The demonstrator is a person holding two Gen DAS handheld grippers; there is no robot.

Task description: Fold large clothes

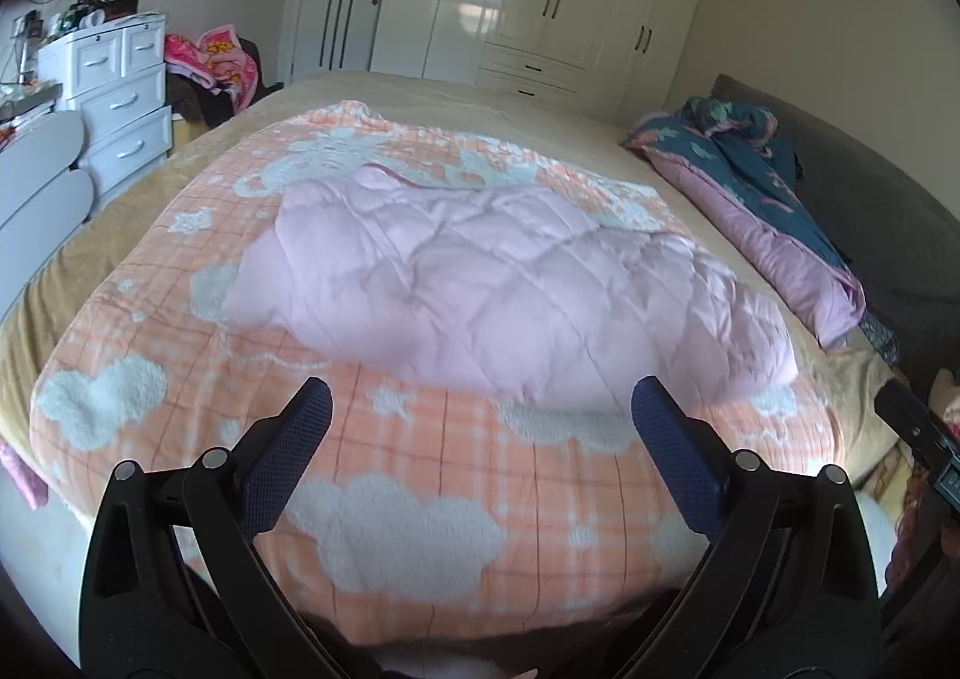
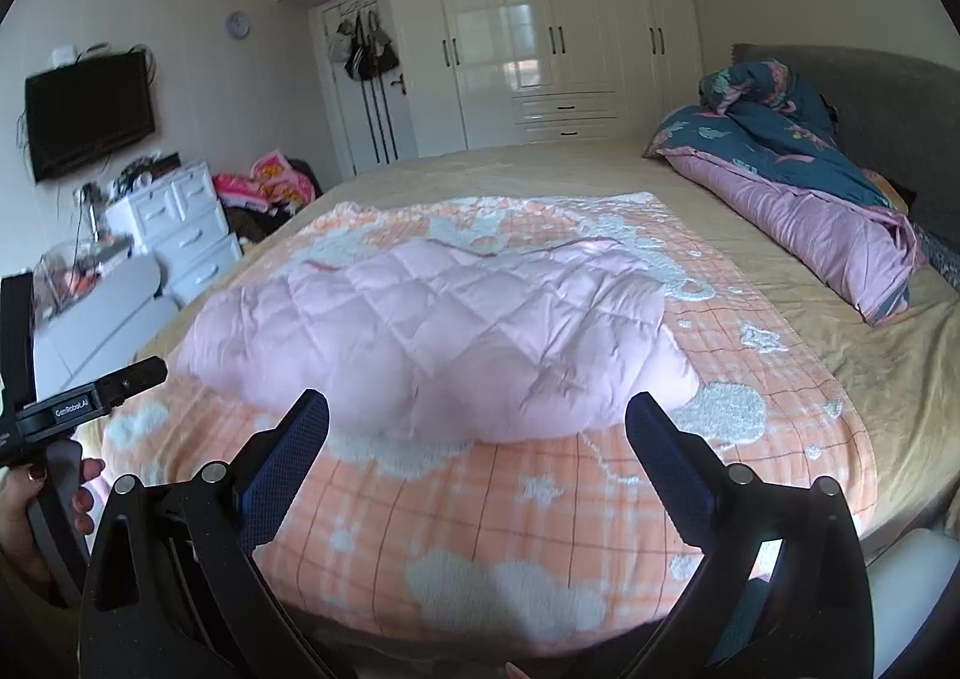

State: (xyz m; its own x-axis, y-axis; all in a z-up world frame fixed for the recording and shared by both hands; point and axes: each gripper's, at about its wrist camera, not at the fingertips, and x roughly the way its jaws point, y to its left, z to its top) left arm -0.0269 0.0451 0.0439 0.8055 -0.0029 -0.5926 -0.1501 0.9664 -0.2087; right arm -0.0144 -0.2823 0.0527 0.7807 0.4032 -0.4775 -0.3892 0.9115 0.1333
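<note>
Both tools, the left tool [image 1: 480,409] and right tool [image 2: 477,421], hover spread wide and empty over the orange blanket [image 1: 420,499], the pink quilted garment [image 1: 498,283] lying bunched just ahead (within reach, presumably for folding).

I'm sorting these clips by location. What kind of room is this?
A home bedroom, most likely: a large bed fills the view, a white built-in wardrobe lines the far wall, and a chest of drawers stands at the side.
</note>
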